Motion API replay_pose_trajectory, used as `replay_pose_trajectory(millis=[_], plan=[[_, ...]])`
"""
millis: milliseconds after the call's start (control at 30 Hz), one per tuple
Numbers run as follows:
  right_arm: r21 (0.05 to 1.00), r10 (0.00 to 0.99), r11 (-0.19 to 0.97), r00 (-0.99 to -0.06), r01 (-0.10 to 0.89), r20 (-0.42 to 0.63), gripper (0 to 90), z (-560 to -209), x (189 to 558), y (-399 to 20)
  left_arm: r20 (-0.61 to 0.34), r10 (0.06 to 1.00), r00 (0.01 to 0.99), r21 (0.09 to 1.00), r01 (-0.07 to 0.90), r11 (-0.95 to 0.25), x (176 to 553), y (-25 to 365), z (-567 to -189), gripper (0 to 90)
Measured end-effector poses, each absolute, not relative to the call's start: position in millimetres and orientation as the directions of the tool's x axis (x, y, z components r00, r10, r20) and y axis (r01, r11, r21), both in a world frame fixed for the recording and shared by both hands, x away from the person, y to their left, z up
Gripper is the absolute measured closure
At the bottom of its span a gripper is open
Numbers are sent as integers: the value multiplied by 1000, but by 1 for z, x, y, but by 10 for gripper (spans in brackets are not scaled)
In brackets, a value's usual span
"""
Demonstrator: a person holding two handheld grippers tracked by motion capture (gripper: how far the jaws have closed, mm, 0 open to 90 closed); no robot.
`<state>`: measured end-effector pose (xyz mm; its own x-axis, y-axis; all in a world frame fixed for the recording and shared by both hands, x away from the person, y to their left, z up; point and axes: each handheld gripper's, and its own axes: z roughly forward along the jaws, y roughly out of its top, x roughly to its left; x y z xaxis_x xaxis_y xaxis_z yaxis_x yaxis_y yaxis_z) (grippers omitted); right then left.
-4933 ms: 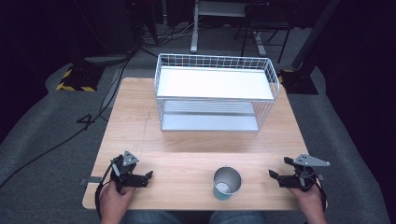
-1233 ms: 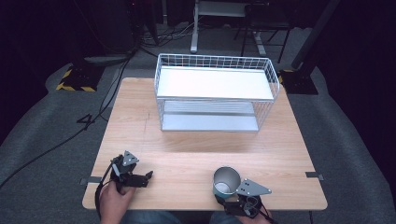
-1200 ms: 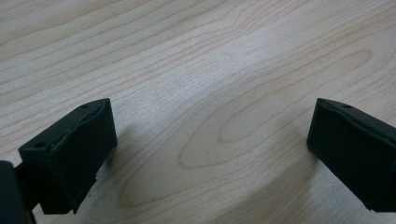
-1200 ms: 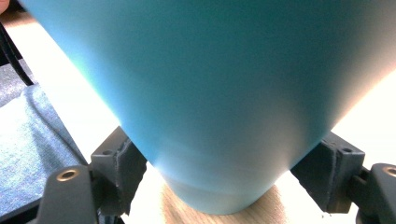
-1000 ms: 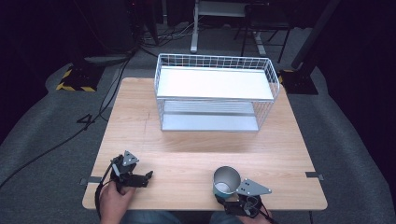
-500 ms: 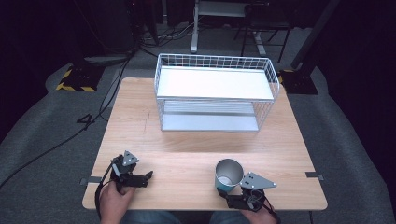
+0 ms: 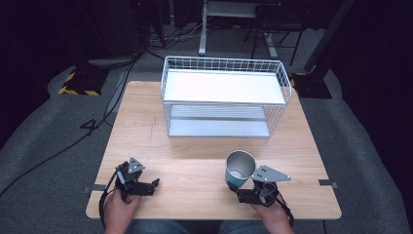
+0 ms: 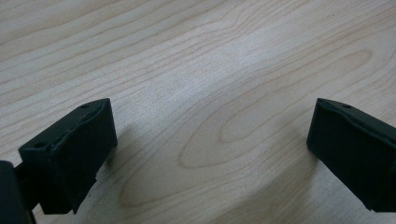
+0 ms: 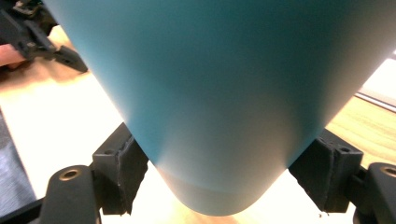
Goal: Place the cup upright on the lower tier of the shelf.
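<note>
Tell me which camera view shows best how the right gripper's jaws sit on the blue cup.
The right gripper view: both black pads press the blue cup near its base. The high view shows the cup's open rim, tilted, and the right gripper beneath it, contact hidden. The left gripper view shows bare table.

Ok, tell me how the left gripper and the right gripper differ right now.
The left gripper has its jaws spread wide with only bare table between them; the right gripper is shut on the teal cup, jaws pressing its lower sides. The left gripper lies low on the wood, while the right gripper holds the cup tilted, its base clear of the tabletop. Both are black, hand-held, with a grey plate on top, near the table's front edge.
</note>
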<state>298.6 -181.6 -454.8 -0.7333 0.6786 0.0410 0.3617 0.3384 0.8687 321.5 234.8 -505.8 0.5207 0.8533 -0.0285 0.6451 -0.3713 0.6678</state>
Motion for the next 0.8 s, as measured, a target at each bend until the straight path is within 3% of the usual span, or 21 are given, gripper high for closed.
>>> replay_pose_trajectory(millis=[800], plan=[[869, 745, 327, -667, 372, 5, 256, -445, 387, -161, -24, 853, 521, 669, 642, -373, 327, 234, -506, 18]])
